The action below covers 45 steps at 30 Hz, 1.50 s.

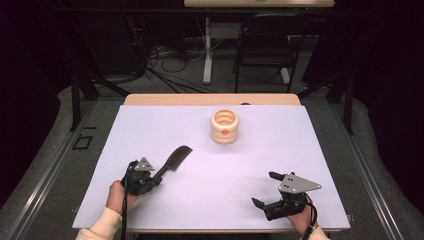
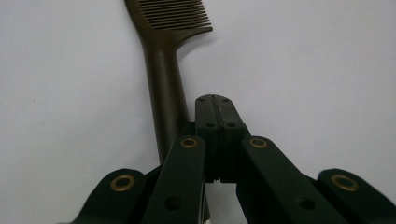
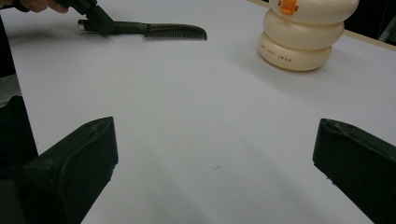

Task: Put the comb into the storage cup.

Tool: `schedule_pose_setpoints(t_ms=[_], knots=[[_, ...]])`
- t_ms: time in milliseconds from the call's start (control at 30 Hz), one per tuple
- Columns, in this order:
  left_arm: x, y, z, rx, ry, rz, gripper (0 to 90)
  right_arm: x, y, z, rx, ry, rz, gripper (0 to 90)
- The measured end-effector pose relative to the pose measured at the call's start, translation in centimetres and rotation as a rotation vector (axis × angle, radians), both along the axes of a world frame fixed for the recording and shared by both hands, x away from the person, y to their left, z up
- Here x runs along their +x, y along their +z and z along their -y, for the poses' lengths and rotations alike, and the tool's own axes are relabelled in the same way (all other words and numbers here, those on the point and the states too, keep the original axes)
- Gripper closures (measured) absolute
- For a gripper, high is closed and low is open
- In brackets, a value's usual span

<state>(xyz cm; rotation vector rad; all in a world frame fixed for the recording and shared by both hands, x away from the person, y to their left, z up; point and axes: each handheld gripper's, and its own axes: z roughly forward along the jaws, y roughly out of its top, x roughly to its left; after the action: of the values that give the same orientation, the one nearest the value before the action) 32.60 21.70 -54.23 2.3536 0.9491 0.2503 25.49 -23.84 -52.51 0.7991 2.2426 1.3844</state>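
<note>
The comb (image 1: 175, 159) lay on the white sheet (image 1: 150, 125), well in front of the cream ringed holder (image 1: 224, 126) and off to its left, teeth end pointing up toward it. The left gripper (image 1: 159, 176) sat at the comb's handle end. In the left gripper view its jaws were pressed together with nothing between them, and the handle (image 2: 164, 88) ran alongside and under them rather than being clamped. I judged that it was pressing or steadying the comb, not lifting it, though contact was hard to confirm. The right gripper (image 1: 265, 190) rested well to the right of the holder and nearer the table edge, jaws spread wide and empty, likely waiting. The holder's top was cut off in the right gripper view, and its inside was too small to make out.
</note>
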Motion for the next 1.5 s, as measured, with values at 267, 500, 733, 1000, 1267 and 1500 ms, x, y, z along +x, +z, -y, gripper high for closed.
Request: schedule_pose_setpoints(t_ms=[267, 500, 733, 1000, 1267, 1500], knots=[[0.2, 0.1, -0.4, 0.01, 0.005, 0.0, 90.0, 0.0, 0.0, 0.0, 0.001, 0.0, -0.002, 0.0], [0.4, 0.2, -0.8, 0.022, 0.01, 0.005, 90.0, 0.0, 0.0, 0.0, -0.001, 0.0, -0.003, 0.0], [0.6, 0.2, -1.1, 0.024, 0.017, 0.0, 90.0, 0.0, 0.0, 0.0, 0.0, 0.0, -0.004, 0.0], [0.4, 0.7, -0.8, 0.01, -0.031, -0.018, 85.6, 0.0, 0.0, 0.0, -0.001, 0.0, -0.004, 0.0], [0.1, 2.1, -0.5, -0.015, -0.044, 0.01, 62.3, 0.0, -0.1, 0.0, -0.001, 0.001, -0.007, 0.0], [0.5, 2.5, -0.5, 0.019, -0.018, 0.016, 36.8, 0.1, -0.1, -0.1, -0.001, 0.003, -0.011, 0.0]])
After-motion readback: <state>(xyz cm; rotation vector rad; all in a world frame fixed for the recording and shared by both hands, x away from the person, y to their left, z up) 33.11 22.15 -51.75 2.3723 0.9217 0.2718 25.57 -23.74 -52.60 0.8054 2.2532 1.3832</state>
